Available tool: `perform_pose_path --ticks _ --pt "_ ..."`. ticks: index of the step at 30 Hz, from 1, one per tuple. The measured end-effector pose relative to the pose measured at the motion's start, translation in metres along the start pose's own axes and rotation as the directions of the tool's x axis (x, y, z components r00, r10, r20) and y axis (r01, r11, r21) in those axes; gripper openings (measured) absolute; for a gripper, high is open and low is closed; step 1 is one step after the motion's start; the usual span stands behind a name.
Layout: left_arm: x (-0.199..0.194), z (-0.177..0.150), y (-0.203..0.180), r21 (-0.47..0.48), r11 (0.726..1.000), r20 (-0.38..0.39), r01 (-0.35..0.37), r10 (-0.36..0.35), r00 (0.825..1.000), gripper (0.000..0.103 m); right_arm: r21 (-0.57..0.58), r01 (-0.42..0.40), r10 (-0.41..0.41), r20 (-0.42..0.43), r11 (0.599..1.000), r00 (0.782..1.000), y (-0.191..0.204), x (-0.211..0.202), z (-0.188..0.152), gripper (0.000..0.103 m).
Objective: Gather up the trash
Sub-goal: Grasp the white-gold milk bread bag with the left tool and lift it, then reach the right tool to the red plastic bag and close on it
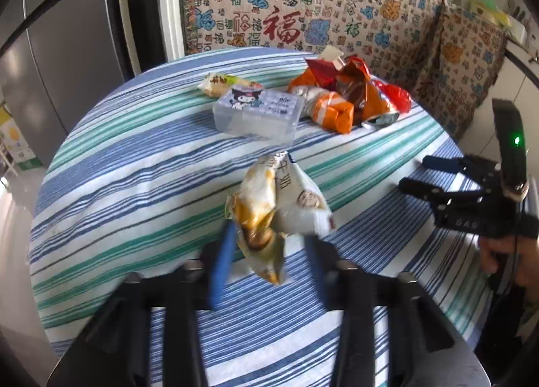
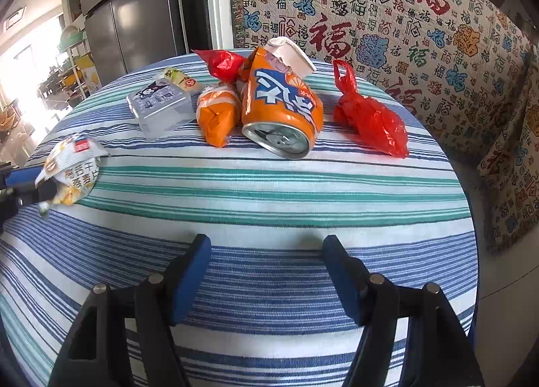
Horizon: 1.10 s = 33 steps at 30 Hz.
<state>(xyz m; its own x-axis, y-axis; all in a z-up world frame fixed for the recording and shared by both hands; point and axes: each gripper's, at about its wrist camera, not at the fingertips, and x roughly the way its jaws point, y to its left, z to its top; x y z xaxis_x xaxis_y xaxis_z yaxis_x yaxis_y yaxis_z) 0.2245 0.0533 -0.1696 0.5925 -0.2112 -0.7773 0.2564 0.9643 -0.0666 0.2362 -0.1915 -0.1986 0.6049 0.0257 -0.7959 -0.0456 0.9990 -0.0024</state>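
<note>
My left gripper (image 1: 269,235) is shut on a white and yellow snack wrapper (image 1: 279,205) and holds it above the striped round table (image 1: 134,185); the wrapper also shows at the left of the right wrist view (image 2: 72,168). My right gripper (image 2: 266,245) is open and empty over the table's near side; it also shows at the right of the left wrist view (image 1: 412,173). A trash pile lies at the far side: a crushed orange can (image 2: 283,107), an orange wrapper (image 2: 217,114), a knotted red bag (image 2: 370,117), another red bag (image 2: 222,62) and a white paper cup (image 2: 289,50).
A clear plastic box with a cartoon sticker (image 2: 161,105) and a small yellow-green packet (image 2: 178,78) lie left of the pile. A patterned sofa cover (image 2: 404,16) stands behind the table. A grey fridge (image 2: 134,9) is at the back left.
</note>
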Motion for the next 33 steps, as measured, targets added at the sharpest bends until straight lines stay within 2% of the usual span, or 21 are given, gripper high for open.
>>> perform_pose_path --ticks 2,6,10,11,12,15,23,28,33 --pt "0.006 -0.004 0.0 0.001 1.0 0.004 0.003 -0.003 1.0 0.083 0.003 -0.001 0.001 0.0 1.0 1.0 0.0 -0.001 -0.002 0.07" --pt "0.028 -0.001 -0.004 0.027 0.999 -0.035 0.018 -0.018 0.999 0.085 0.009 0.0 0.0 -0.003 1.0 1.0 -0.002 0.001 -0.002 0.072" --pt "0.045 0.008 0.004 -0.003 0.999 -0.035 -0.038 0.038 0.999 0.092 0.008 -0.005 0.005 -0.005 1.0 1.0 -0.002 0.002 -0.003 0.075" --pt "0.047 0.01 0.005 -0.007 0.998 -0.031 -0.068 0.068 0.997 0.092 0.007 -0.004 0.004 -0.005 1.0 1.0 -0.002 0.002 -0.003 0.075" --pt "0.05 0.011 0.007 -0.006 0.995 -0.033 -0.097 0.097 0.995 0.096 0.007 -0.005 0.005 -0.005 1.0 1.0 -0.002 0.002 -0.003 0.075" --pt "0.055 0.015 0.016 -0.049 0.99 -0.046 -0.132 0.129 0.991 0.101 -0.003 -0.009 0.008 -0.006 1.0 1.0 -0.002 0.004 -0.002 0.076" --pt "0.058 0.018 0.028 -0.098 0.98 -0.052 -0.172 0.168 0.984 0.103 -0.011 -0.002 0.002 -0.015 1.0 1.0 -0.011 0.007 0.0 0.078" --pt "0.058 0.018 0.027 -0.099 0.98 -0.052 -0.173 0.168 0.984 0.103 0.069 0.05 -0.048 -0.029 0.996 0.998 -0.037 0.01 0.003 0.078" --pt "0.058 0.018 0.027 -0.099 0.98 -0.052 -0.173 0.169 0.984 0.103 0.073 0.053 -0.051 -0.028 0.996 0.998 -0.04 0.011 0.005 0.078"
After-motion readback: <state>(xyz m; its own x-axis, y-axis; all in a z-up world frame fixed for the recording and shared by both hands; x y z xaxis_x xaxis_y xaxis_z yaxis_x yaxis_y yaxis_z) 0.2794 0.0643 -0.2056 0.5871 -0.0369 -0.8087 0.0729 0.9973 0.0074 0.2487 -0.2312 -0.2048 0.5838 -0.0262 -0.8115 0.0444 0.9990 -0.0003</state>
